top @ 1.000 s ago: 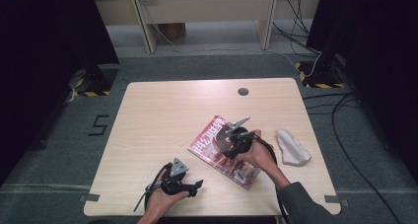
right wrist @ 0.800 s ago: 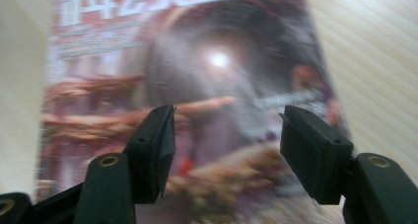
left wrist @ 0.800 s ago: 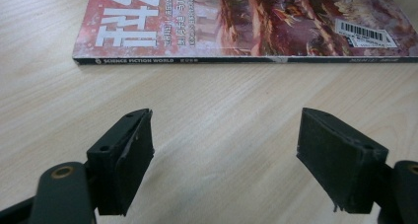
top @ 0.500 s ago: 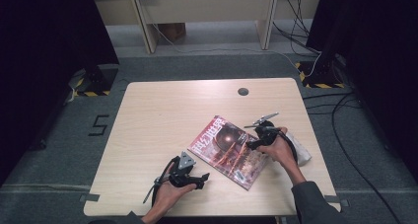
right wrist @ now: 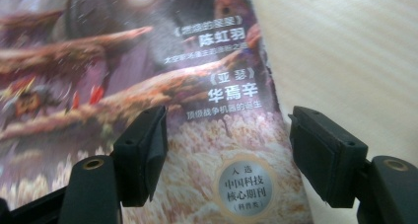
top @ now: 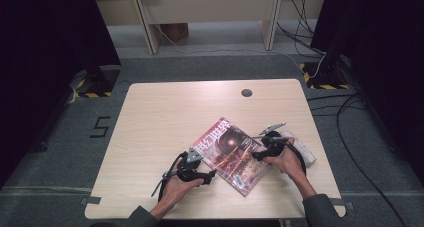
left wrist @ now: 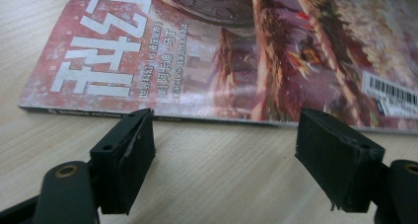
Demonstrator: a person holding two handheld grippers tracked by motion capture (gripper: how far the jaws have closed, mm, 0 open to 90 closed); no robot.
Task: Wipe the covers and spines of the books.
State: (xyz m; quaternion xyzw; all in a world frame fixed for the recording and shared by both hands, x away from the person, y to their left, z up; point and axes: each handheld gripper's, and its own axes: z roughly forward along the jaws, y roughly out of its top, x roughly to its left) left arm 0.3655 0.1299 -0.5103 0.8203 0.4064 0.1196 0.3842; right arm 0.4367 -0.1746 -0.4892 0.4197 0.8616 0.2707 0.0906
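Red magazine lies on the table; high view adds a white cloth. We see left gripper wide, empty; right gripper, just opening, straddles its edge.

left hand-held gripper jaws apart, right hand-held gripper just opening

- You see a light wooden table with lots of bare top.
- A small round dark hole sits near the far edge of the table.
- A white cloth lies on the table near its right edge.
- The floor is grey carpet, and a number 5 is marked on it to the left of the table.
- Black cables trail over the floor on the right.
- Yellow and black striped tape lies on the floor at the back left.
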